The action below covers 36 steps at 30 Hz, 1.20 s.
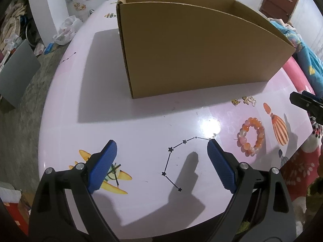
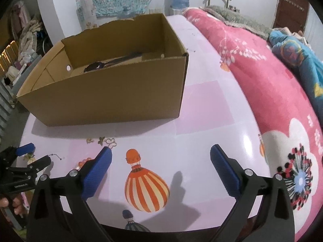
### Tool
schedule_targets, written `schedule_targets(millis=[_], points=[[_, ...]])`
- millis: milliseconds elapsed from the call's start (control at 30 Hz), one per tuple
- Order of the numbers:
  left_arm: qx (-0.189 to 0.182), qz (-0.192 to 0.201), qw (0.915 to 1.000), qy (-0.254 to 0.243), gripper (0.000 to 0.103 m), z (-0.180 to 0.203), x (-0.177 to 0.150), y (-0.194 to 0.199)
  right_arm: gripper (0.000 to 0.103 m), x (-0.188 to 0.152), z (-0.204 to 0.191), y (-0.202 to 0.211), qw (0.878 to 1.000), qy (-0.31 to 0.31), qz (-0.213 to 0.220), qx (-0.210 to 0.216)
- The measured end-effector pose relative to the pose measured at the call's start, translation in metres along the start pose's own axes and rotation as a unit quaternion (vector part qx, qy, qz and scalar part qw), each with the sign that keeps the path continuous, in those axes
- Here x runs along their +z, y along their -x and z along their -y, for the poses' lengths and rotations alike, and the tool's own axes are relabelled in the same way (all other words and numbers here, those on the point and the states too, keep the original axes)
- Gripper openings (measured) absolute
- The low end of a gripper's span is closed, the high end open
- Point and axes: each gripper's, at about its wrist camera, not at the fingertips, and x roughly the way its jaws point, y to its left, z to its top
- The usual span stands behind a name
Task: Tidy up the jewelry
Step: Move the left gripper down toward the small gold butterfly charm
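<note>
From my left wrist, my left claw (image 1: 162, 152) gapes wide and empty over the pink table (image 1: 141, 125); the orange bead bracelet (image 1: 251, 136) lies just right of it, gold earrings (image 1: 245, 100) by the cardboard box (image 1: 191, 46). From my right wrist, my right claw (image 2: 160, 157) hangs wide open, empty, above a printed balloon (image 2: 146, 189); earrings (image 2: 107, 141) lie in front of the box (image 2: 113, 92).

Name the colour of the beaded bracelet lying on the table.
Orange, pink and white beads; clearest in the left wrist view.

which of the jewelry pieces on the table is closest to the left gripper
The orange bead bracelet. It lies just right of the left gripper, beside its right fingertip, while the small gold charms sit farther off, near the cardboard box.
</note>
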Motion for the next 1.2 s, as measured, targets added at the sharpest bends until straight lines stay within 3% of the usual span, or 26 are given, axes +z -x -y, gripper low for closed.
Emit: schedule_targets(millis=[233, 500, 600, 767, 1033, 1200], points=[[-0.001, 0.006, 1.0000, -0.001, 0.087, 0.002, -0.002, -0.001, 0.096, 0.003, -0.005, 0.012, 0.997, 0.028, 0.046, -0.052], [-0.002, 0.013, 0.9999, -0.001, 0.087, 0.003, -0.004, 0.002, 0.096, 0.003, -0.010, 0.030, 0.990, 0.056, 0.104, -0.075], [-0.001, 0.019, 0.9998, -0.004, 0.087, 0.003, -0.004, 0.004, 0.096, 0.003, -0.008, 0.035, 0.990, 0.057, 0.116, -0.054], [-0.006, 0.036, 0.9993, -0.006, 0.087, 0.004, -0.006, 0.012, 0.096, 0.002, 0.003, 0.032, 0.994, 0.031, 0.108, 0.019], [-0.039, 0.071, 0.9962, -0.032, 0.087, 0.020, -0.020, 0.030, 0.096, -0.017, 0.013, 0.032, 0.994, 0.016, 0.099, 0.044], [-0.080, 0.081, 0.9915, -0.063, 0.087, 0.042, -0.030, 0.035, 0.096, -0.026, 0.014, 0.023, 0.994, 0.003, 0.074, 0.079]])
